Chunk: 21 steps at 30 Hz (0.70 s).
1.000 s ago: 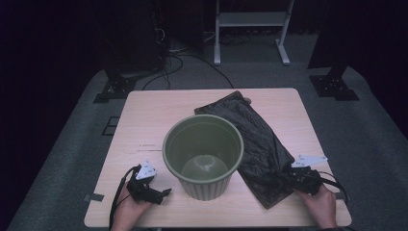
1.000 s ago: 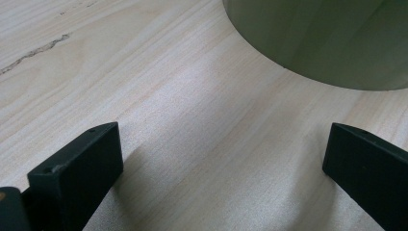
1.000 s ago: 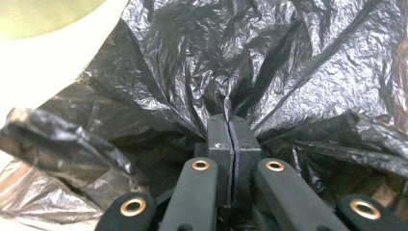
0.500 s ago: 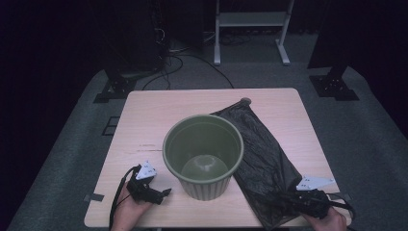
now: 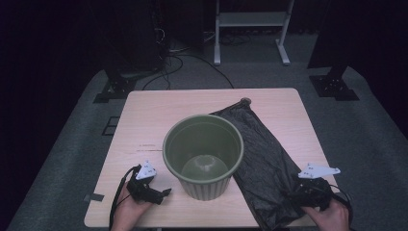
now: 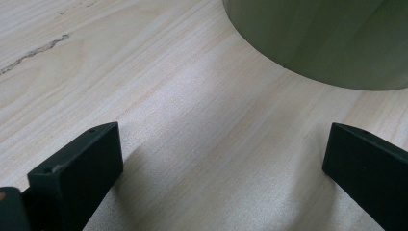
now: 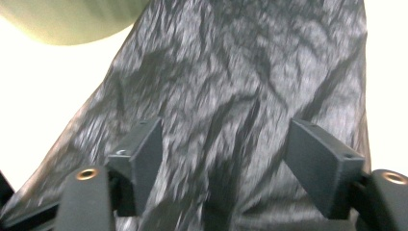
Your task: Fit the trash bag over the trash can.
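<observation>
A black plastic bag [image 5: 262, 159] lies spread flat across the wooden table [image 5: 149, 115], running from directly beneath the right gripper [image 5: 308, 192] away toward the table's far edge. In the right gripper view the crinkled bag [image 7: 240, 86] spreads out ahead of and under the right gripper [image 7: 223, 159], whose jaws have just been opening and now stand wide apart over the plastic with nothing pinched between them. A green ribbed bucket [image 5: 203, 161] stands upright between the two grippers, touching the bag's near side. The left gripper [image 5: 154, 192] rests low on the table just beside the bucket [image 6: 317, 38], its jaws wide apart and empty above bare wood, the bucket's wall close ahead of them.
</observation>
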Available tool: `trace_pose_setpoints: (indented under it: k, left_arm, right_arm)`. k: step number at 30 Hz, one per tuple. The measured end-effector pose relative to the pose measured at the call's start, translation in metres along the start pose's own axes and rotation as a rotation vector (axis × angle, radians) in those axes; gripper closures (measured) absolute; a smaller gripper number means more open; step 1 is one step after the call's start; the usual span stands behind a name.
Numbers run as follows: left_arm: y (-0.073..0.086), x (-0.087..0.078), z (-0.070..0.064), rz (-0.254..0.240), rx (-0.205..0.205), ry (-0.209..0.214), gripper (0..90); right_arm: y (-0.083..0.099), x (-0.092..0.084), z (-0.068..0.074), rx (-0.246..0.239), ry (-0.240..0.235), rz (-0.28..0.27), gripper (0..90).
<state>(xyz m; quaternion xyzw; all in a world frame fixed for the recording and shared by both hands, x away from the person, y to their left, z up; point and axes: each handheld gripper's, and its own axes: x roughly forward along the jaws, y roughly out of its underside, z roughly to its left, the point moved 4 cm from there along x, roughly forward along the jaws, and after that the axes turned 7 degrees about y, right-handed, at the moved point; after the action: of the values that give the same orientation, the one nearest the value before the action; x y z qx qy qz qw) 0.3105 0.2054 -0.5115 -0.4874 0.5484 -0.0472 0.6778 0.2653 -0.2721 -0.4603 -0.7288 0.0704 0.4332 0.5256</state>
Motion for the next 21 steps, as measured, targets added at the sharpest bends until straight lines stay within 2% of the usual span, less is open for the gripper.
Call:
trace_pose_setpoints:
  k: [4, 8, 11, 17, 21]
  left_arm:
    - [0.0, 0.0, 0.0, 0.001, 0.0, 0.0, 0.0]
    - [0.0, 0.0, 0.0, 0.0, 0.0, 0.0, 0.0]
    - [0.0, 0.0, 0.0, 0.0, 0.0, 0.0, 0.0]
    - [0.0, 0.0, 0.0, 0.0, 0.0, 0.0, 0.0]
    - [0.0, 0.0, 0.0, 0.0, 0.0, 0.0, 0.0]
  right_arm:
    - [-0.016, 0.011, -0.007, -0.002, 0.007, -0.011, 21.4]
    - [-0.029, 0.024, -0.015, -0.007, 0.028, 0.007, 11.7]
    - [-0.038, 0.036, -0.025, 0.038, -0.023, 0.01, 7.5]
    - [-0.046, 0.059, -0.049, 0.086, -0.002, 0.049, 4.3]
    - [-0.045, 0.077, -0.063, 0.135, -0.021, 0.082, 4.4]
